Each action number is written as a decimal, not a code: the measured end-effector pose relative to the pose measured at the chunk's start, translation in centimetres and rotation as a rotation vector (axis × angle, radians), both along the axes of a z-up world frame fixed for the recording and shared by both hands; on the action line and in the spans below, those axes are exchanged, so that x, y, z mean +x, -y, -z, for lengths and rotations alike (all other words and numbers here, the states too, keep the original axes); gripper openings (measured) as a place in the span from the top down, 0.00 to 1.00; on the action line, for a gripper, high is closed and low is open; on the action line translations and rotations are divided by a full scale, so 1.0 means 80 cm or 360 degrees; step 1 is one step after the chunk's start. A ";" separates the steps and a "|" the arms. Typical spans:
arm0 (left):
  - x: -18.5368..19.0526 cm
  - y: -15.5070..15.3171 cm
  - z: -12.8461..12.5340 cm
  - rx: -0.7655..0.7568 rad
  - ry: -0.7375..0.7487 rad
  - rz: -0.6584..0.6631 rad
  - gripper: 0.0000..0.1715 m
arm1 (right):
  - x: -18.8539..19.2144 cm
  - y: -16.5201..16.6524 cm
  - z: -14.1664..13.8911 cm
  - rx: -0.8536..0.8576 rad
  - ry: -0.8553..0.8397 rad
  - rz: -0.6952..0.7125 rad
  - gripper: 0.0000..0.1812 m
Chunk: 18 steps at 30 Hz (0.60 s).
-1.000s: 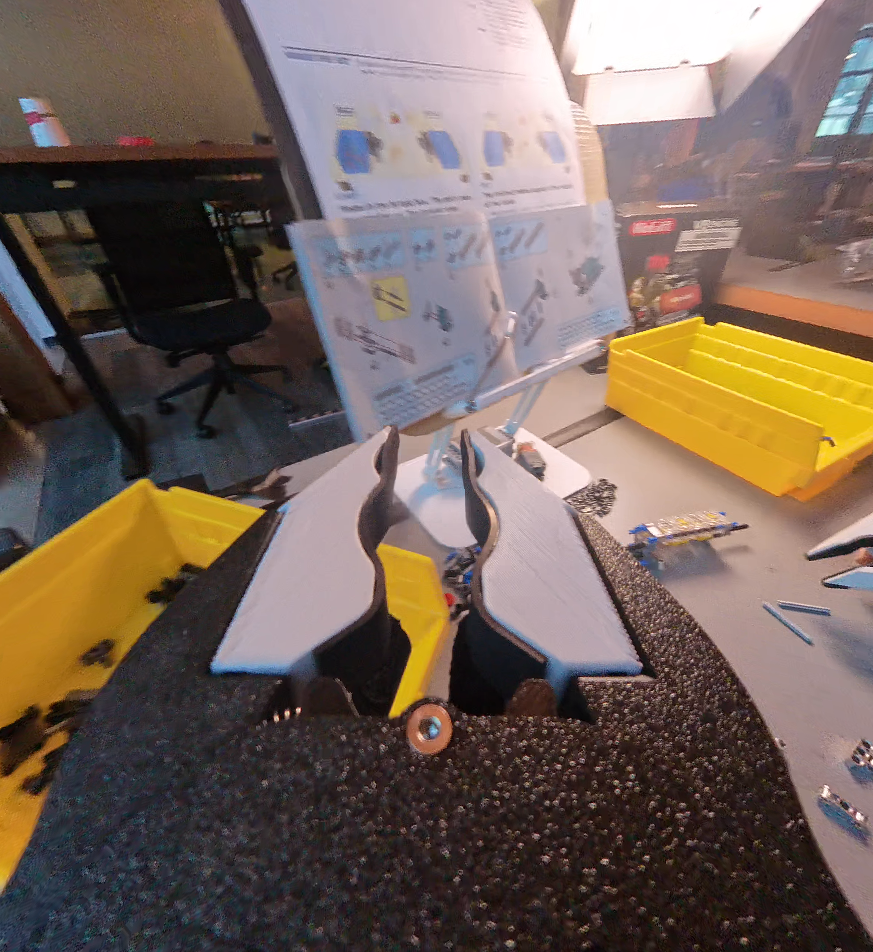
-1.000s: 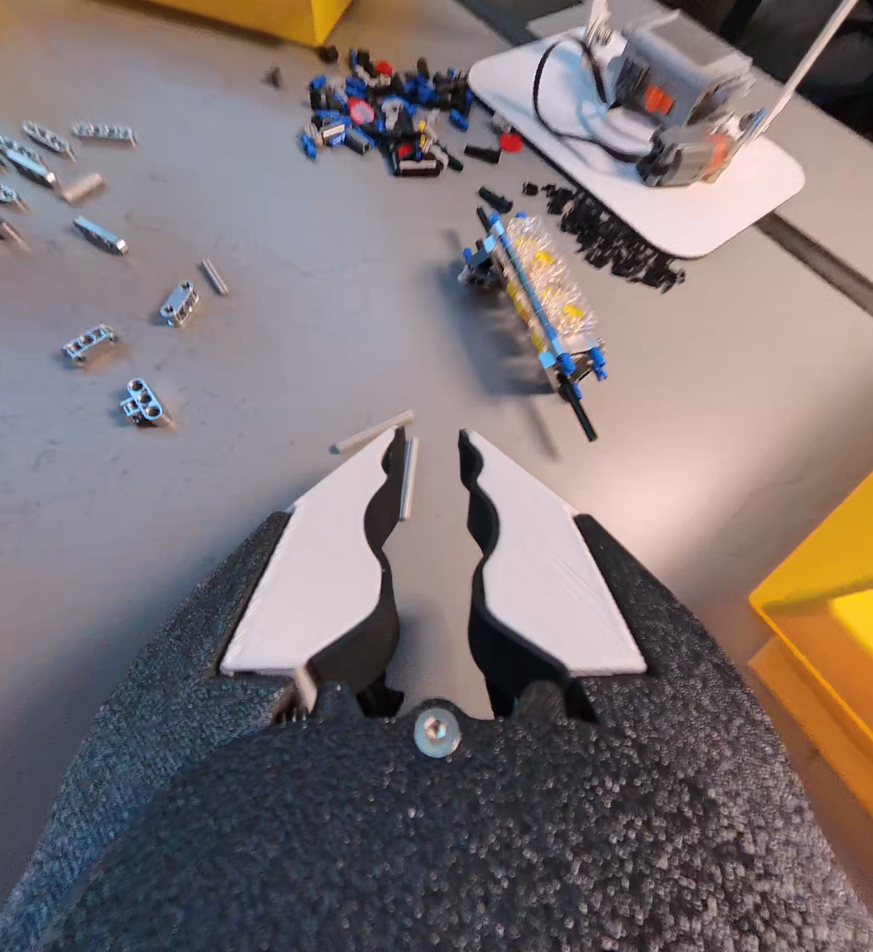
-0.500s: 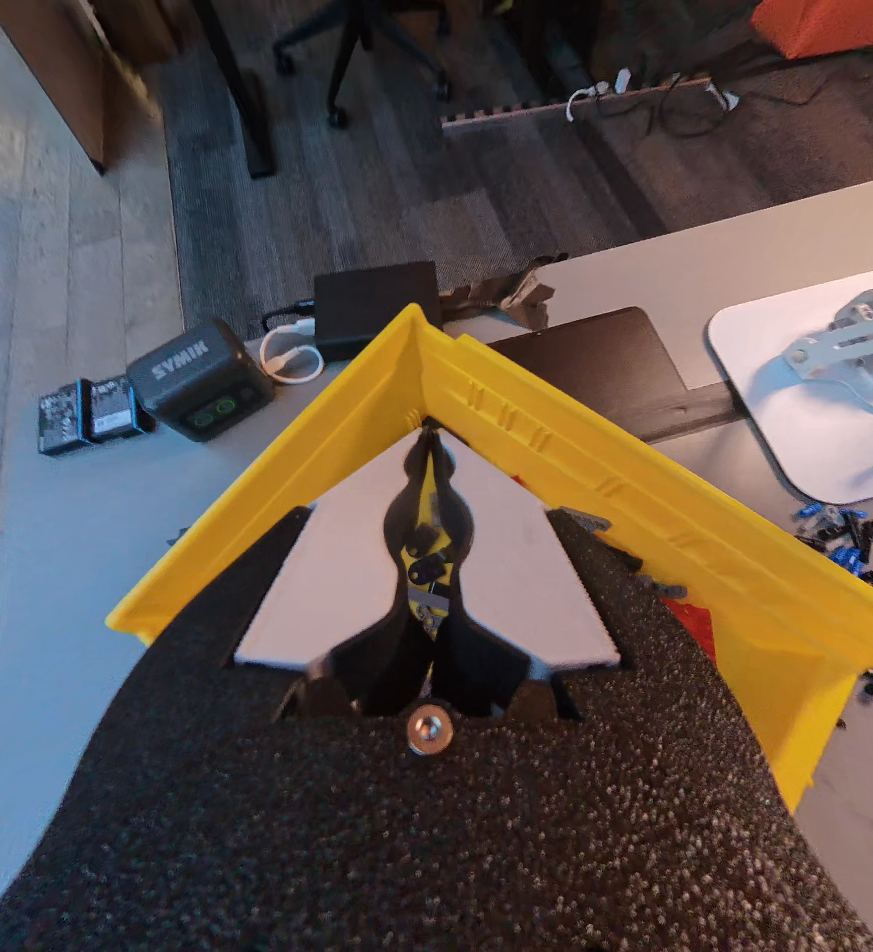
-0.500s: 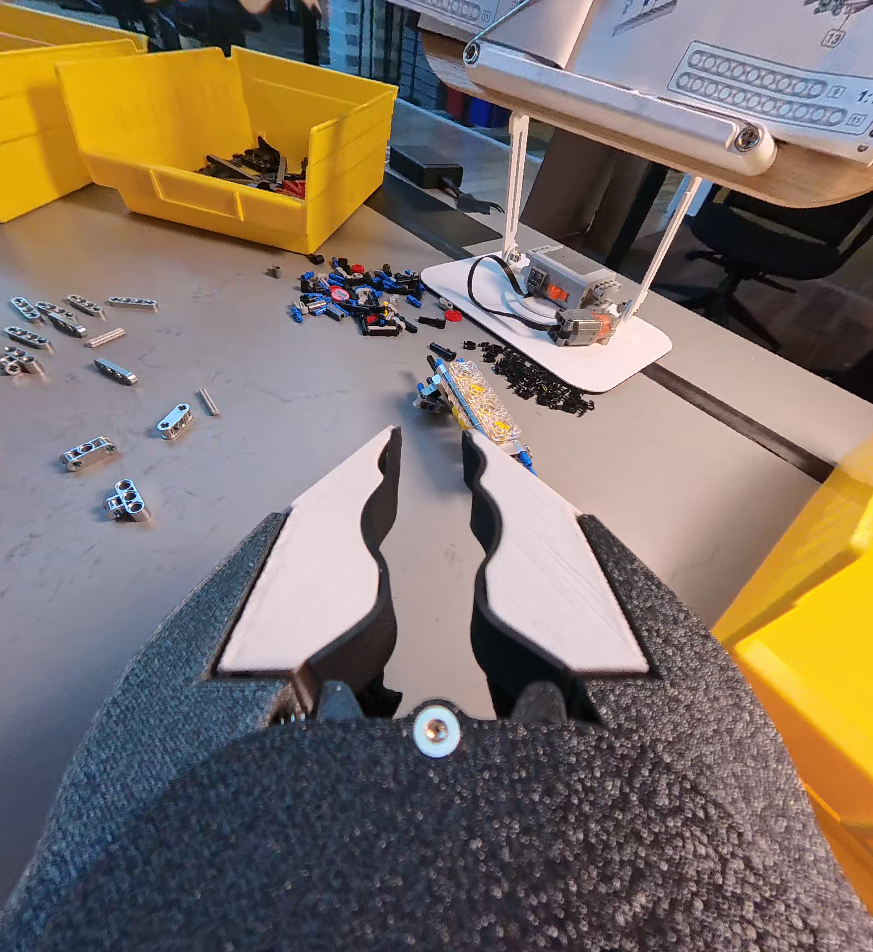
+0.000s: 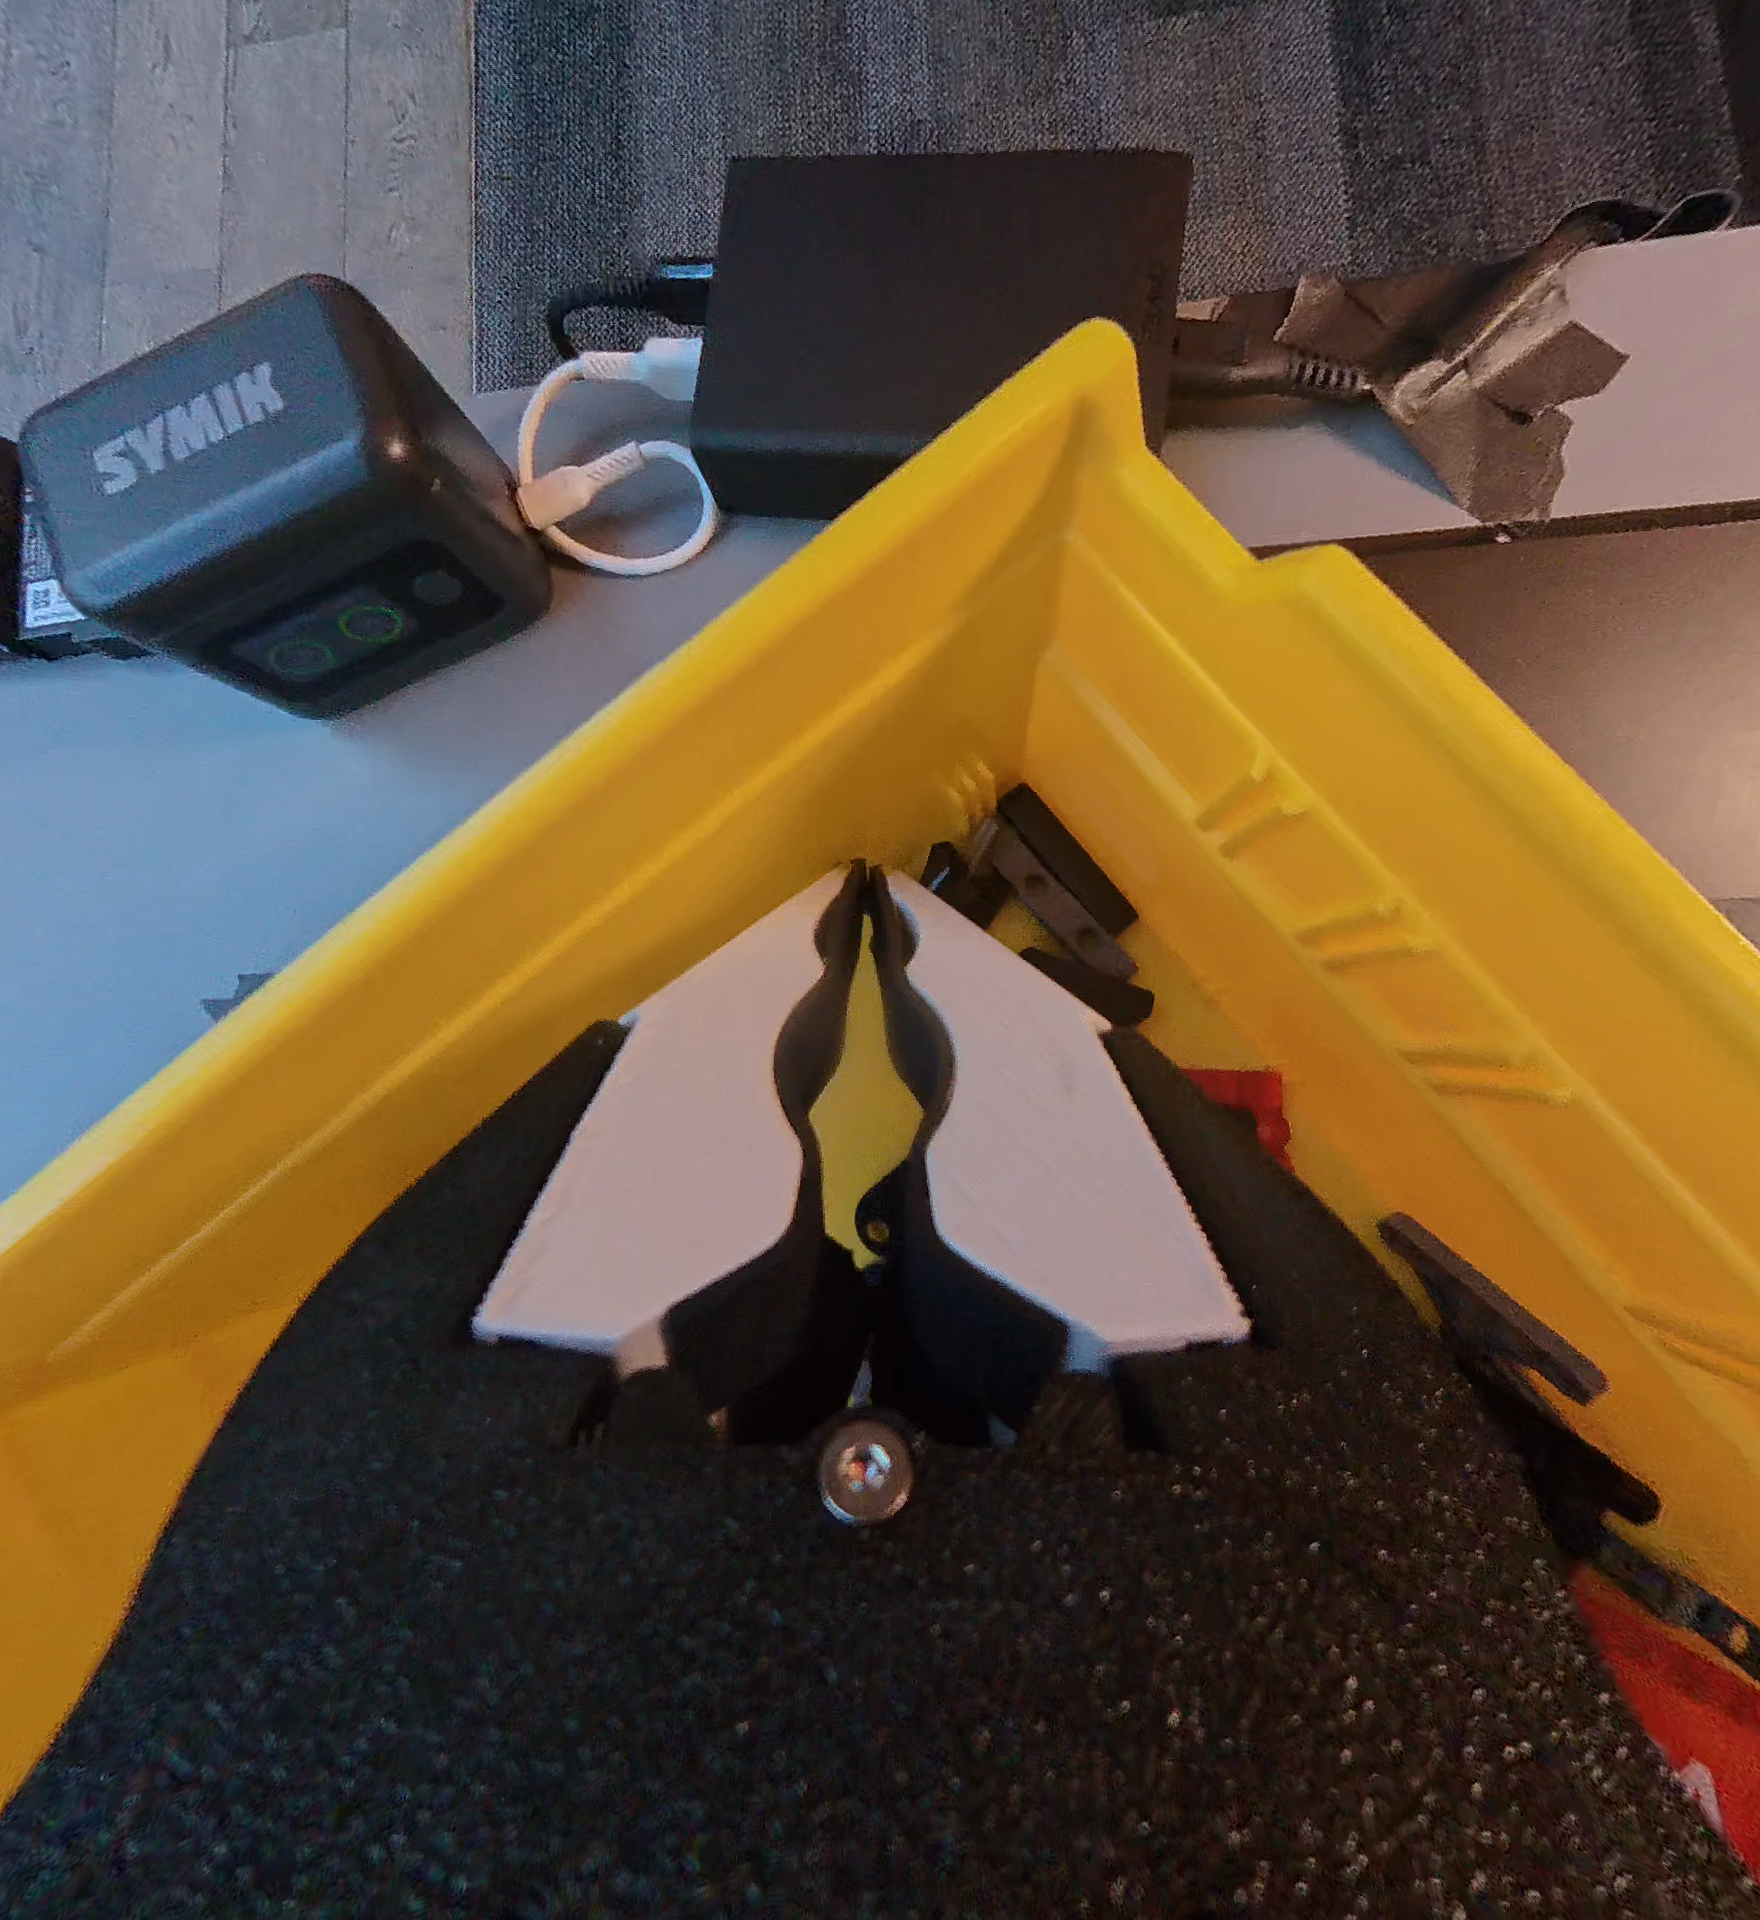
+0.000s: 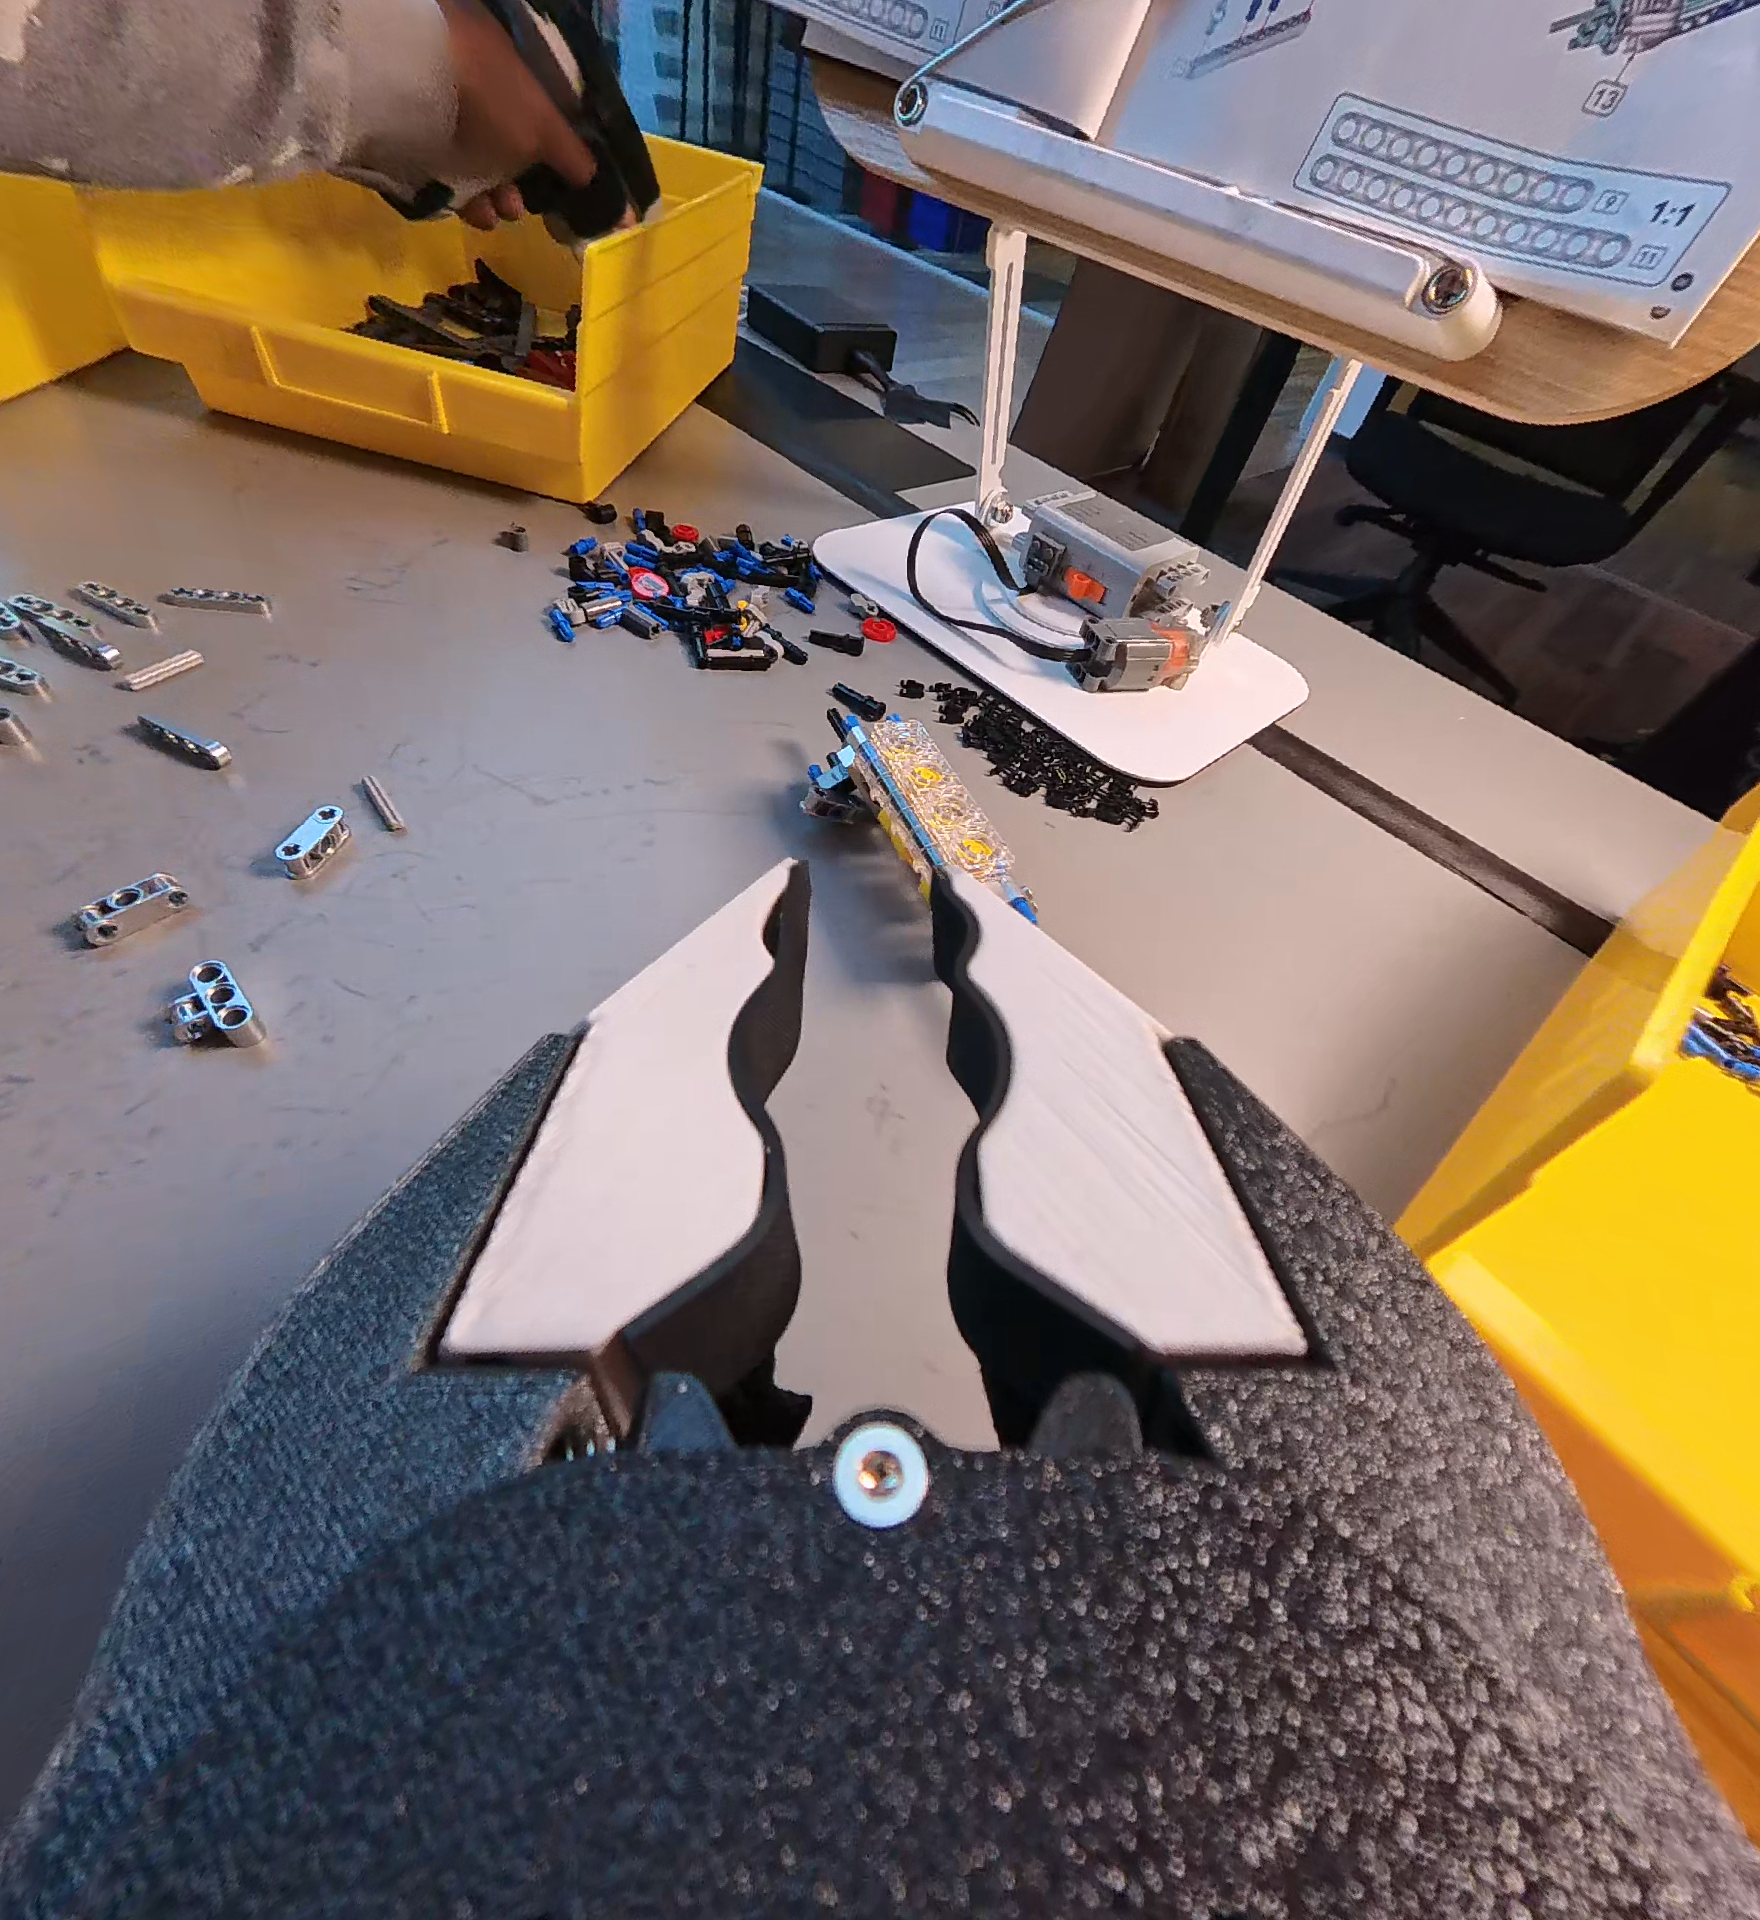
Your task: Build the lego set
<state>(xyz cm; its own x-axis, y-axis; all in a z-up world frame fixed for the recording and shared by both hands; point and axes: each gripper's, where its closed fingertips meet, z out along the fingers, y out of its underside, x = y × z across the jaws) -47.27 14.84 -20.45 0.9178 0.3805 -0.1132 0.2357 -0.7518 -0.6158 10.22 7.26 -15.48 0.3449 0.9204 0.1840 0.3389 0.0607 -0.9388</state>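
My left gripper (image 5: 865,883) is inside a yellow bin (image 5: 647,831), its tips closed together low in the bin's far corner. Black building pieces (image 5: 1063,894) and a red piece (image 5: 1240,1101) lie right beside the tips; I cannot tell whether anything is pinched. In the right wrist view the same bin (image 6: 356,384) shows far left with a person's hand (image 6: 502,145) on that gripper. My right gripper (image 6: 871,883) is open and empty above the grey table, just short of a small blue and clear assembly (image 6: 917,790).
A dark charger box (image 5: 273,499), a white cable and a black power brick (image 5: 938,312) lie behind the bin. On the table are grey beams (image 6: 128,904), a pile of small coloured pieces (image 6: 689,592), black pins (image 6: 1052,748), a booklet stand's white base (image 6: 1219,717) and another yellow bin (image 6: 1634,1299) at right. Spacing between my two grippers at the tips: around 60 centimetres.
My left gripper swung from facing the booklet stand down into the yellow bin, closed, and went deeper into its corner. My right gripper lifted off the table and stayed open.
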 end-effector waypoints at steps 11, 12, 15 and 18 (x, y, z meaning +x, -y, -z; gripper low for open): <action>0.005 -0.013 0.039 -0.0025 0.0180 0.0082 1.00 | 0.004 -0.004 0.001 -0.0067 -0.0023 0.0023 0.88; 0.007 -0.012 0.039 -0.0021 0.0228 0.0101 1.00 | 0.004 -0.003 0.002 -0.0063 -0.0019 0.0020 0.88; 0.016 -0.003 0.040 -0.0091 0.0281 0.0197 1.00 | 0.004 -0.002 0.002 -0.0051 -0.0007 0.0018 0.88; 0.029 0.012 0.039 -0.0207 0.0376 0.0288 1.00 | 0.003 -0.002 0.004 -0.0047 0.0007 0.0013 0.88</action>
<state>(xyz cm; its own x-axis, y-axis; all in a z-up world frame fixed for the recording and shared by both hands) -44.94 13.89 -23.59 0.9760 0.2050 0.0740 0.2159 -0.8634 -0.4561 10.43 7.39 -15.83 0.3516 0.9227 0.1581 0.3434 0.0300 -0.9387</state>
